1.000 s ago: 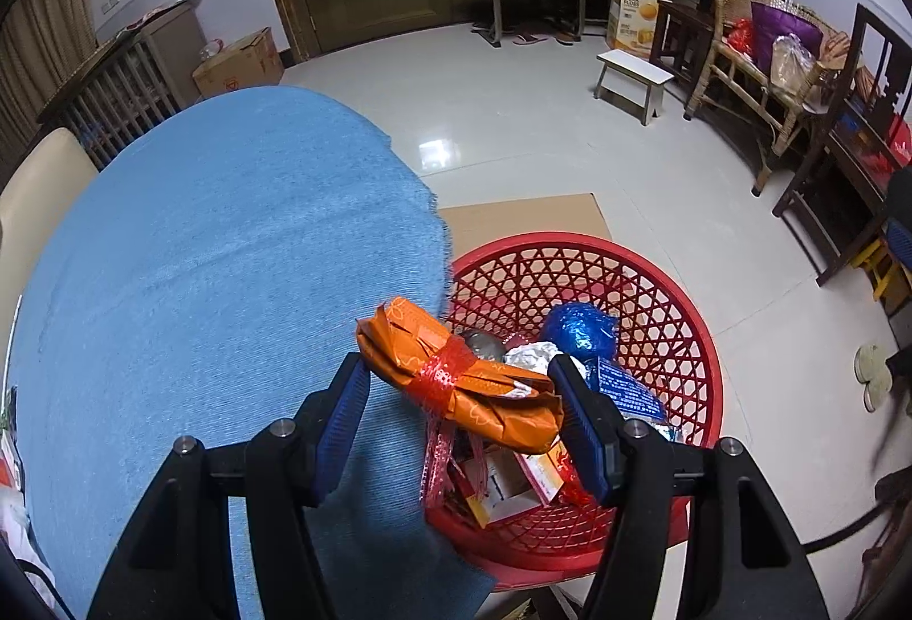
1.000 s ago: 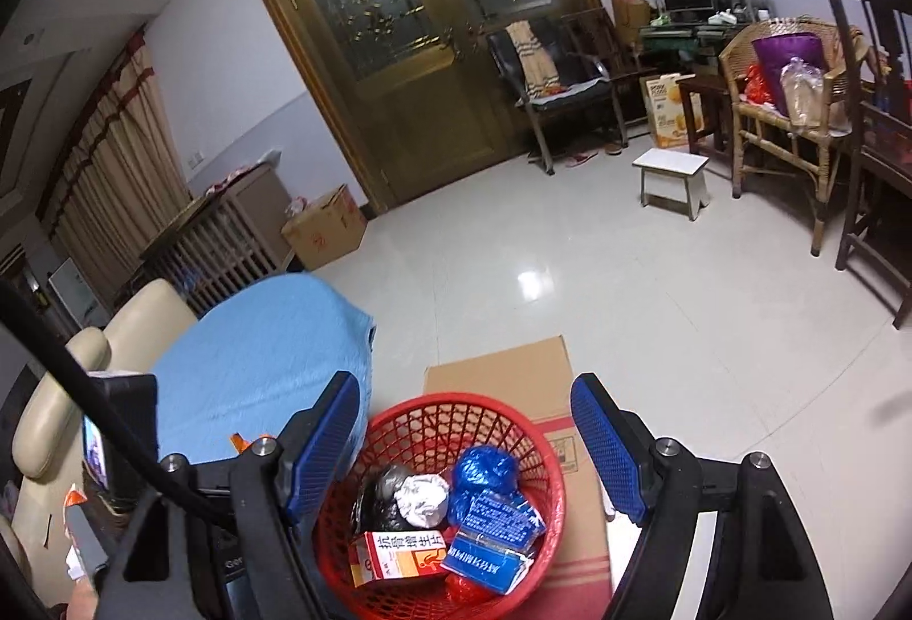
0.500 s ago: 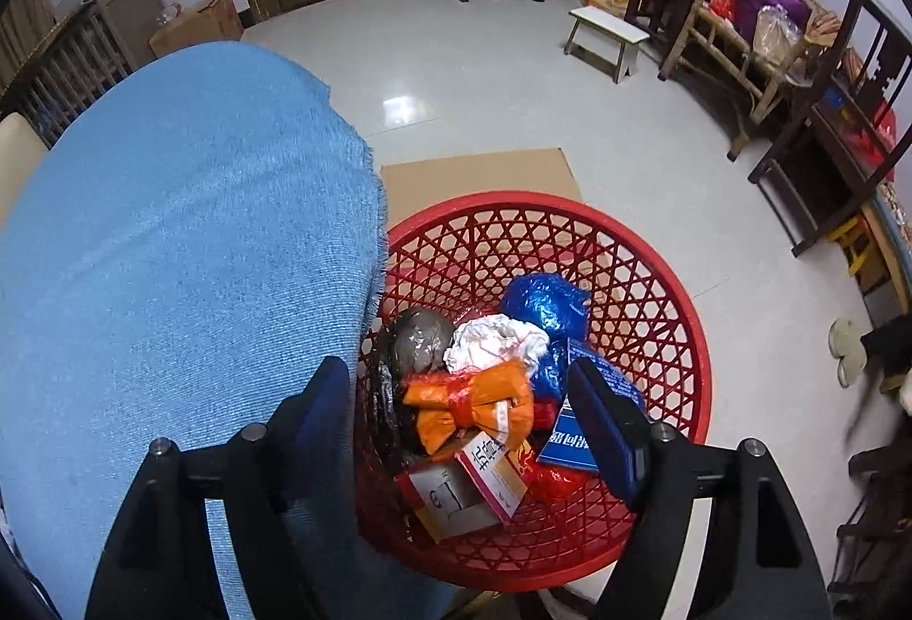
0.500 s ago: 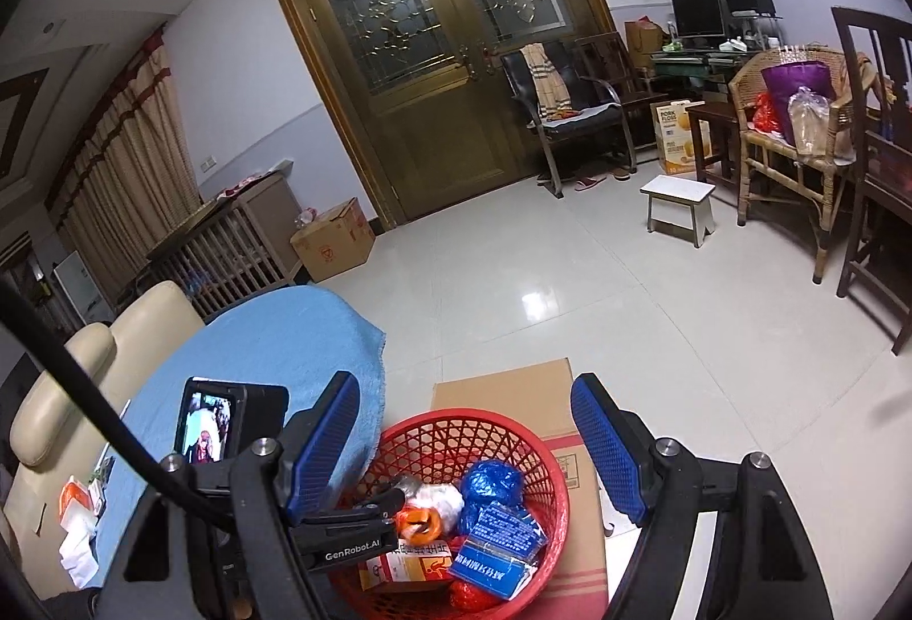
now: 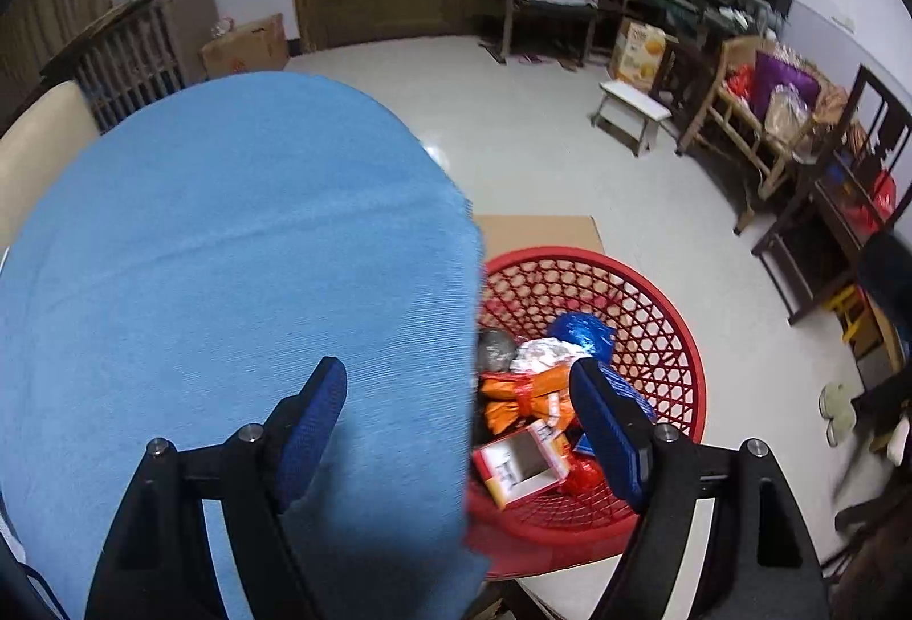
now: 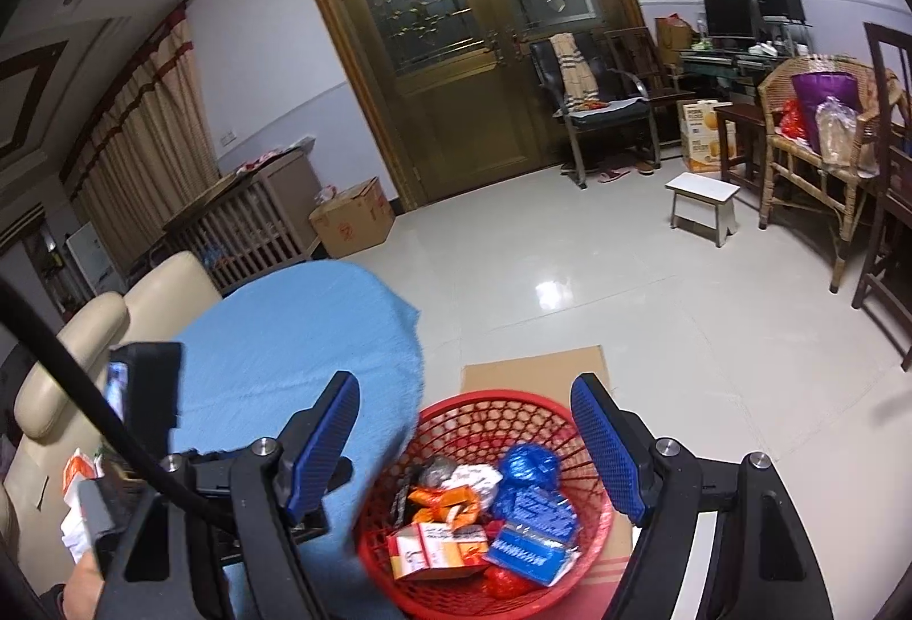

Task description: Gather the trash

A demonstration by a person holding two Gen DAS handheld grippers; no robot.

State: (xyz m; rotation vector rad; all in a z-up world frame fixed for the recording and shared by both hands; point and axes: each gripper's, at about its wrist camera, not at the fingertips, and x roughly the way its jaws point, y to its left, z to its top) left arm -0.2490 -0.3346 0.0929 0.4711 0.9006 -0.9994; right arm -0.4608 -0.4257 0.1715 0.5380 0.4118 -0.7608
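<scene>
Since a second ago the orange wrapper (image 5: 521,395) has left the left tool (image 5: 459,426) and now lies inside the red basket (image 5: 672,335), and that tool has drawn back so its left finger hangs over the blue-clothed tabletop (image 5: 228,249) beside the basket. Both the left tool and the right tool (image 6: 464,446) are released, jaws spread wide with nothing between them. In the basket the wrapper rests among a blue crumpled bag (image 6: 527,466), a white wad (image 6: 476,477), a red-and-white carton (image 6: 433,549) and a blue packet (image 6: 530,546); under the basket sits flat cardboard (image 6: 533,372).
</scene>
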